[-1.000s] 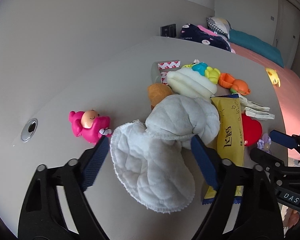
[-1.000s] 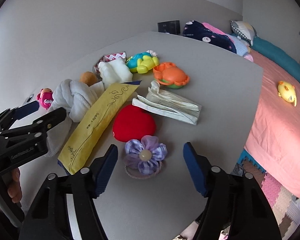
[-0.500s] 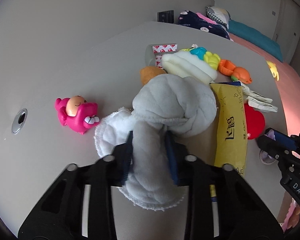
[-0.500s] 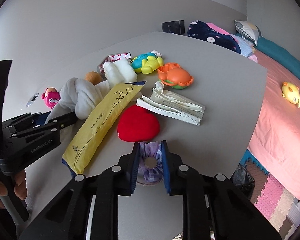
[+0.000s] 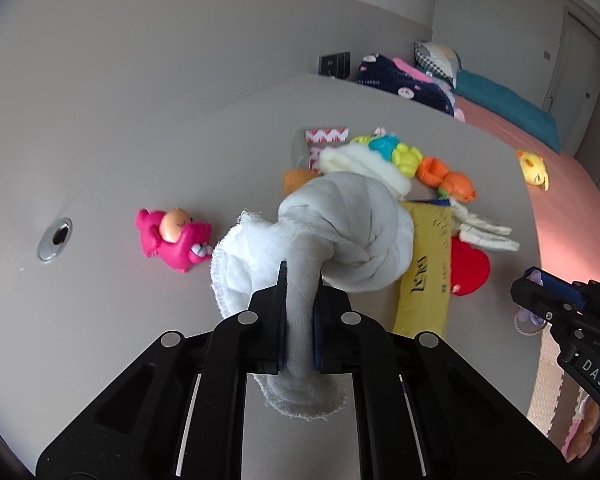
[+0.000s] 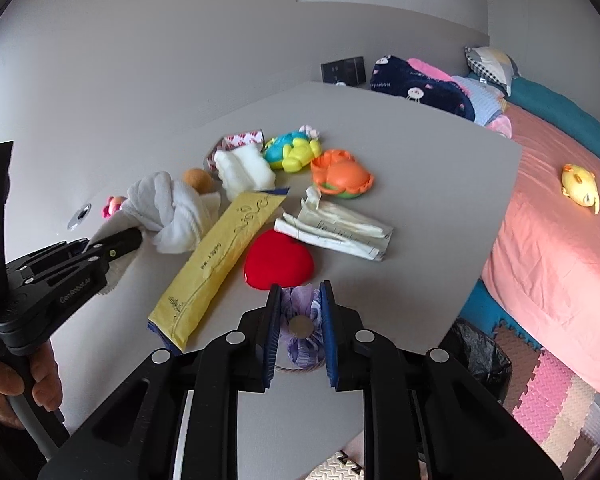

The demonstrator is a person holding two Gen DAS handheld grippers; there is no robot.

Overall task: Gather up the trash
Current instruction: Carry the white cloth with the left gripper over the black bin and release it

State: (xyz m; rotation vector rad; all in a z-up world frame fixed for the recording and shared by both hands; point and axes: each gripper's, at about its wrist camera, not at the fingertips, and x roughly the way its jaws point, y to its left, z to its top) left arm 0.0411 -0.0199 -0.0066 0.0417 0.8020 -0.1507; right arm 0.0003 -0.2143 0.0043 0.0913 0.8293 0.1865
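Note:
My left gripper point(image 5: 299, 280) is shut on a knotted white cloth point(image 5: 344, 232) and holds it just above the grey table point(image 5: 140, 320); the cloth also shows in the right wrist view point(image 6: 168, 208). My right gripper point(image 6: 300, 296) is shut on a purple fabric flower point(image 6: 300, 324) at the table's front edge. A yellow wrapper point(image 6: 216, 260), crumpled folded paper point(image 6: 336, 228) and a red heart point(image 6: 278, 264) lie between them.
Toys lie on the table: a pink figure point(image 5: 172, 244), an orange crab point(image 6: 342, 174), a blue-yellow turtle point(image 6: 292, 152), a white block point(image 6: 242, 170). A bin with a black bag point(image 6: 480, 352) stands below the table's right edge. A pink bed point(image 6: 560, 220) is on the right.
Both grippers have closed: the left on the white cloth, the right on the purple flower. The cloth has lifted and bunched up between the left fingers.

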